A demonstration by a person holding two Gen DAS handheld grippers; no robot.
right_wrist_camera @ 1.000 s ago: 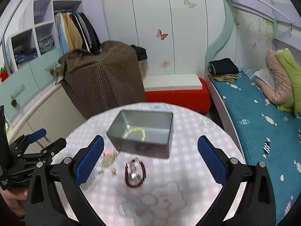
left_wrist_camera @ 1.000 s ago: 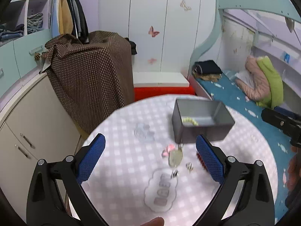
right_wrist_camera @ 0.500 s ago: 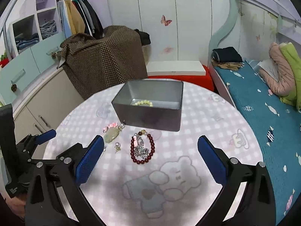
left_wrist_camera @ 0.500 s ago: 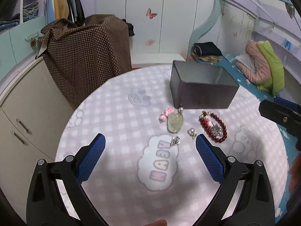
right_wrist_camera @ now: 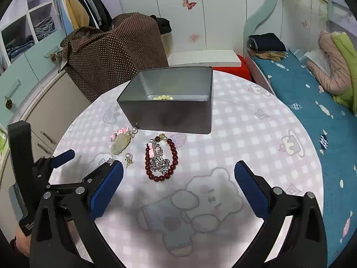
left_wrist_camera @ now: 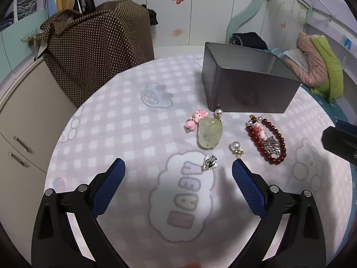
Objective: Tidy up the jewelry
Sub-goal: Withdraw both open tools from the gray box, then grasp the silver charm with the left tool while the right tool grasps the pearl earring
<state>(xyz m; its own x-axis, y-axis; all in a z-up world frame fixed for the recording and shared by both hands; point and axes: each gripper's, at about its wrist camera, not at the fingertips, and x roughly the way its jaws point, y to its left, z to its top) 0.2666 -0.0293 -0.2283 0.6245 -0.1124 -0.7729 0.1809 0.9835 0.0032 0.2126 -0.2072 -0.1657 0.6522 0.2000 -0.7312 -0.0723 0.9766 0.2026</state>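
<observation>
We count one grey tin point(right_wrist_camera: 169, 102), one yellow bead bracelet point(right_wrist_camera: 160, 97) inside, one red bead bracelet point(left_wrist_camera: 266, 141), one green pendant point(left_wrist_camera: 209, 134), two pearl earrings point(left_wrist_camera: 236, 148), one pink charm point(left_wrist_camera: 195, 120), one silver clip point(left_wrist_camera: 209, 163).

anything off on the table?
Nothing damaged or spilled. Only one pale bead bracelet is in the tin; the red bracelet, jade pendant, pink charm and earrings lie loose in front of it.

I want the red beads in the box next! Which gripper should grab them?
Probably the right gripper: the red bead bracelet lies straight ahead between its open fingers, near the grey box. The left gripper faces the silver clip earring instead.
</observation>
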